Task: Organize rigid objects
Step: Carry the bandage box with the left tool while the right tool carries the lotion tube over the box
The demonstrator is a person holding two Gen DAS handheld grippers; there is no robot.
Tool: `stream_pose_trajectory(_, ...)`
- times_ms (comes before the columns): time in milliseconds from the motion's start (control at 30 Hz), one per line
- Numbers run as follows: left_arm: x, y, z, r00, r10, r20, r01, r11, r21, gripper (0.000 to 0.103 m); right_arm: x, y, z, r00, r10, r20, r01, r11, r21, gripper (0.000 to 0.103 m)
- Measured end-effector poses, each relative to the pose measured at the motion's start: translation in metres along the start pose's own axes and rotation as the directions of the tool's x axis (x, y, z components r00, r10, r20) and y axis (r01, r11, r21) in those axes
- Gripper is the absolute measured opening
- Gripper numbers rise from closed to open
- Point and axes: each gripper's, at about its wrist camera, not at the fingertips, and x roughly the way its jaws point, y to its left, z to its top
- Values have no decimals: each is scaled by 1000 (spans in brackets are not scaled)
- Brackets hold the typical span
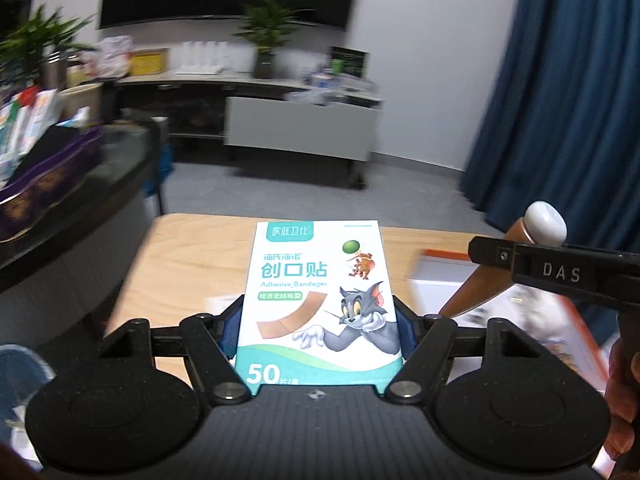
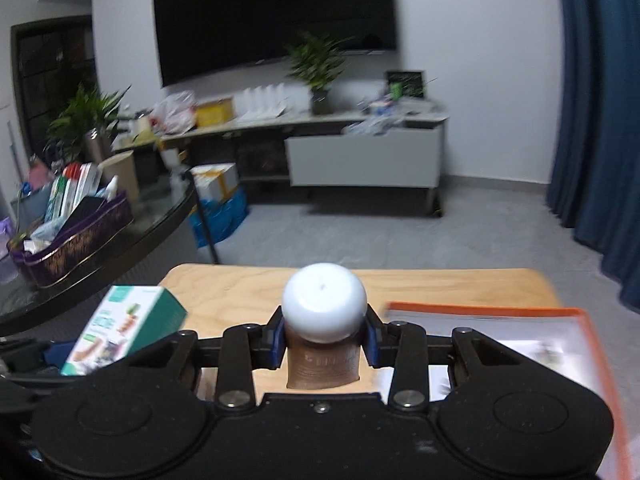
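Left gripper point(image 1: 320, 330): blue pads clamped on both long sides of the adhesive-bandage box point(image 1: 318, 304), held upright, printed face to the camera, above the wooden table point(image 1: 192, 256).

Right gripper point(image 2: 325, 340): jaws clamped on the brown tube point(image 2: 323, 368) just under its white cap point(image 2: 324, 308), cap pointing away from the camera. In the left wrist view this tube point(image 1: 480, 284) shows at 3 o'clock from the box, well apart.

Orange-edged folder point(image 2: 520, 336): flat on the table, at 3 o'clock of the tube.

Dark round table point(image 2: 120, 240): at 10 o'clock, carrying a purple tray point(image 2: 80, 248) of boxes.
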Motion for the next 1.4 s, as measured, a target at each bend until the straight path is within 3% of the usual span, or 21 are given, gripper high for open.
stream_pose_trajectory(200, 5, -68, -9, 994, -104, -32, 106, 992, 63, 72, -54, -62, -17, 993, -120, -17, 120, 992, 22, 45)
stream_pose_trajectory(367, 20, -97, -13, 990, -128, -60, 133, 986, 98, 72, -76, -103, -34, 982, -183, -38, 185, 980, 74, 45)
stream_pose_trajectory(500, 30, -109, -13, 989, -121, -83, 129, 986, 109, 72, -78, -121, -43, 982, -182, -56, 187, 977, 99, 45)
stream_pose_trajectory(1400, 33, -120, -31, 985, -105, -134, 119, 988, 103, 72, -61, -125, -45, 983, -154, -99, 162, 984, 77, 45)
